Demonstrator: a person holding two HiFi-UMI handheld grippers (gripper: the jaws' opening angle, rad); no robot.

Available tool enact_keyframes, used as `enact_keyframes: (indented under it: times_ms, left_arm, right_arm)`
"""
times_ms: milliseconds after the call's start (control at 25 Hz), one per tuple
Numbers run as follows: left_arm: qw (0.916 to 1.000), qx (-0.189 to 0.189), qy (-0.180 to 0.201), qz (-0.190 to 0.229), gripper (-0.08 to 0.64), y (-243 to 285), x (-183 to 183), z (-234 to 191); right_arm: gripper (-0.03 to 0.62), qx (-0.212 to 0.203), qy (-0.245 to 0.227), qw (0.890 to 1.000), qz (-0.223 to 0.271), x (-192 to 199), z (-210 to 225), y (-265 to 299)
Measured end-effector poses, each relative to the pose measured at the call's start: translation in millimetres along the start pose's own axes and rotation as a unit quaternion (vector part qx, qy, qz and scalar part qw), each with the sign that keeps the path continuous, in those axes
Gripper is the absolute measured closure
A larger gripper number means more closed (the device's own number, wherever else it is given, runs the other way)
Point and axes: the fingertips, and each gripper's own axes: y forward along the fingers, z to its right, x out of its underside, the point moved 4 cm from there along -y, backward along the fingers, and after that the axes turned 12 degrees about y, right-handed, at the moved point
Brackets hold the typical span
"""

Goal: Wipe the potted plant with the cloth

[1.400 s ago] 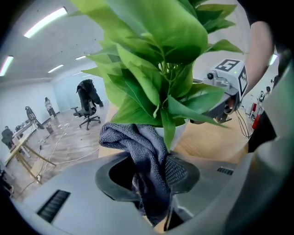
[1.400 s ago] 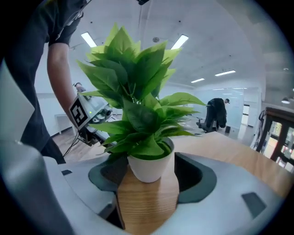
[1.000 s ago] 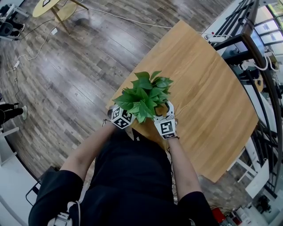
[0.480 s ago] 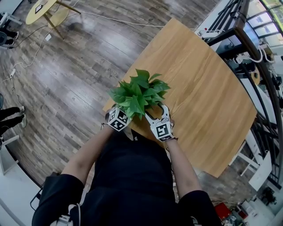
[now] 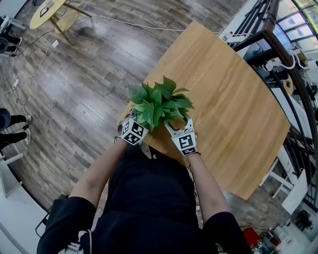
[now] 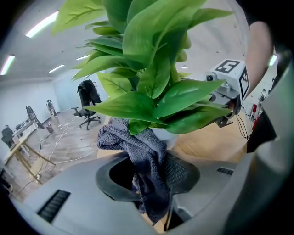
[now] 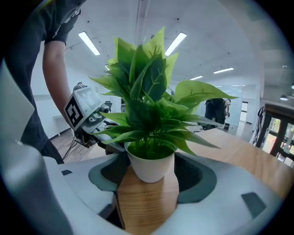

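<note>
**Both grippers at the potted plant, near edge of the table**

Your left gripper [image 6: 149, 179] has its jaws pressed together on a grey cloth [image 6: 146, 156]. The cloth hangs below the pinch and bunches upward. Its upper folds reach the underside of the lowest leaves [image 6: 138, 103], just in front of the pot. Your right gripper [image 7: 147, 181] stands with its jaws either side of the white pot [image 7: 149, 167]. As far as the right gripper view shows, the dark pads [image 7: 195, 176] sit against the pot's rim. The pot rests upright on the wood between them.

In the head view the two grippers flank the potted plant [image 5: 160, 101]: the left gripper [image 5: 134, 126] at its left, the right gripper [image 5: 178, 128] at its right. The marker cubes are nearest your body and both arms reach forward. The foliage spreads over both sets of jaws.

The plant stands at the near left corner of a pale wooden table [image 5: 233, 94], whose top runs away to the far right. Beyond the table lies a grey-brown plank floor [image 5: 84, 74] with a thin cable [image 5: 144, 24] trailing across it. A small round table [image 5: 47, 10] stands at the far left. A dark metal frame [image 5: 278, 54] borders the table's far right side. The left gripper view shows an office chair [image 6: 88, 103] far off, and the right gripper view shows strip lights [image 7: 88, 43] on a white ceiling.
</note>
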Motion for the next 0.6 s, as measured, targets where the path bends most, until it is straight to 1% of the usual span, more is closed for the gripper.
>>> enact_keyframes:
  times_ms: [120,200,400,480,600]
  left_arm:
    - [1.0,-0.002,0.007,-0.004,0.397,1,0,1]
    - [0.9999,0.0,0.013,-0.007,0.397,3,1,3]
    - [0.9986,0.037,0.036,-0.004,0.397,2,-1,24]
    - [0.9984,0.045,0.034,-0.002,0.397,-1,1,36]
    - [0.9988,0.042,0.023,-0.001,0.397,-2,3,40]
  right_arm:
    - [0.293,0.007,-0.018,1.0,0.003,-3,-3,4]
    - [0.293,0.015,-0.015,1.0,0.005,-3,-3,4]
    - [0.294,0.025,0.004,1.0,0.006,-3,-3,3]
    - [0.293,0.024,0.003,1.0,0.004,-1,-5,2]
    - [0.295,0.02,-0.001,1.0,0.002,-2,-7,2]
